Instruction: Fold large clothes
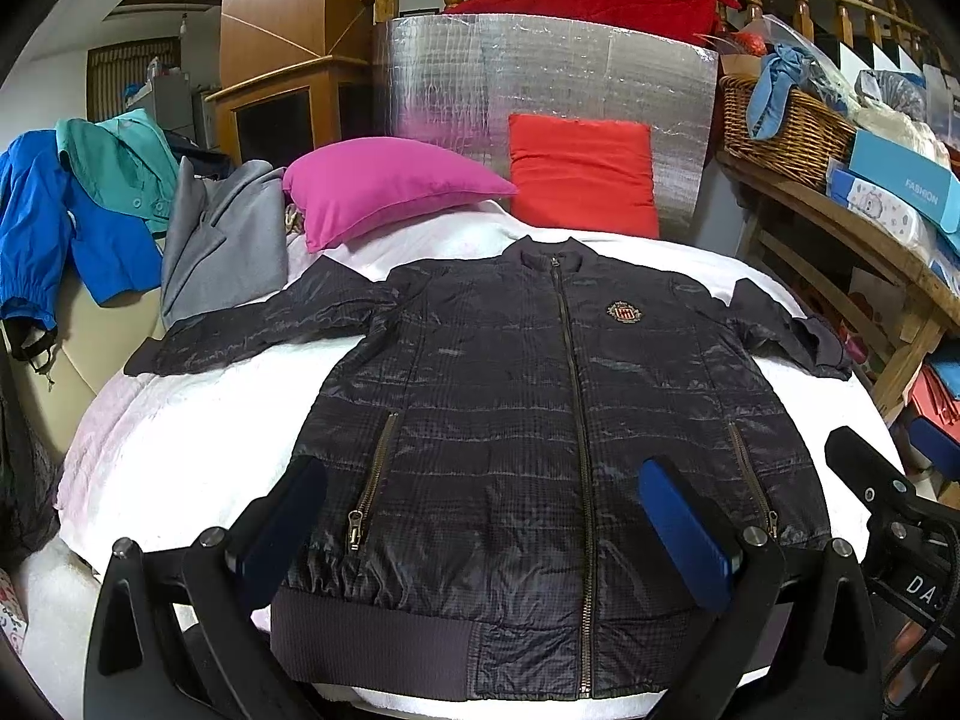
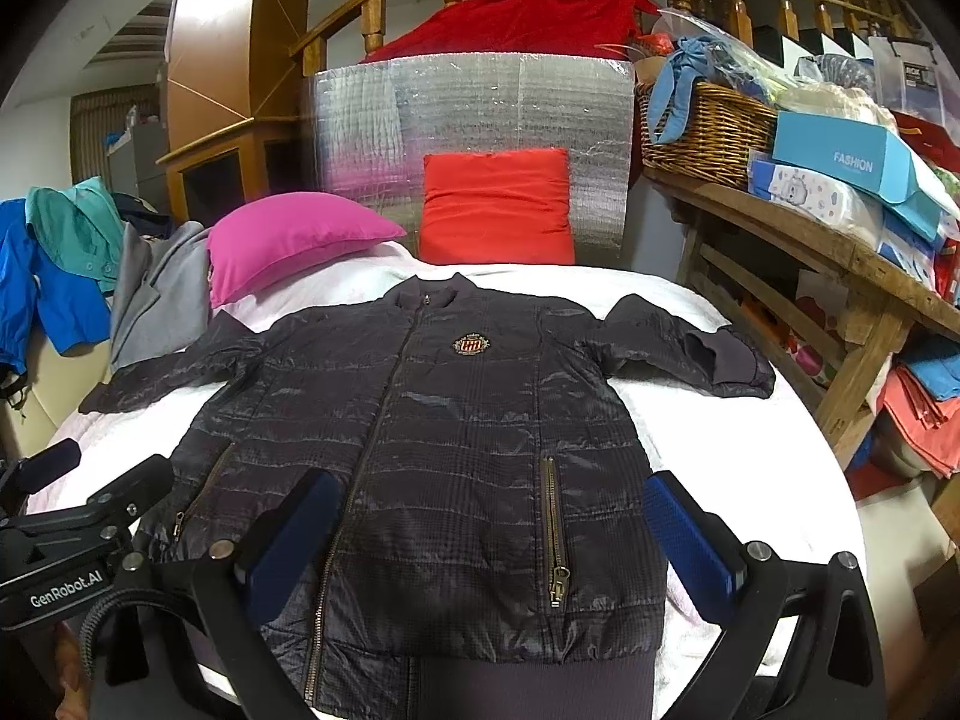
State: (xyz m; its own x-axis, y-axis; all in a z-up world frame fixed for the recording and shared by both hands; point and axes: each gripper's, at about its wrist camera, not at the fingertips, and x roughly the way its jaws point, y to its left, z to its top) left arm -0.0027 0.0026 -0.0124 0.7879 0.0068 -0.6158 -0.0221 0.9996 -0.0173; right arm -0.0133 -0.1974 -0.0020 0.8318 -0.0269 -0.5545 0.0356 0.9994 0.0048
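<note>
Fingers (image 1: 288, 516) spread above jacket (image 1: 540, 408), sleeve cuff (image 2: 735, 363) clearer in right view

Jacket (image 1: 510, 420): dark quilted, zipped shut, chest badge, two zip pockets; lies flat, front up, sleeves spread, one cuff folded back.

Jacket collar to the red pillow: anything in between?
Nothing, only bare white bedcover between the jacket collar and the red pillow; both wrist views show it.
</note>
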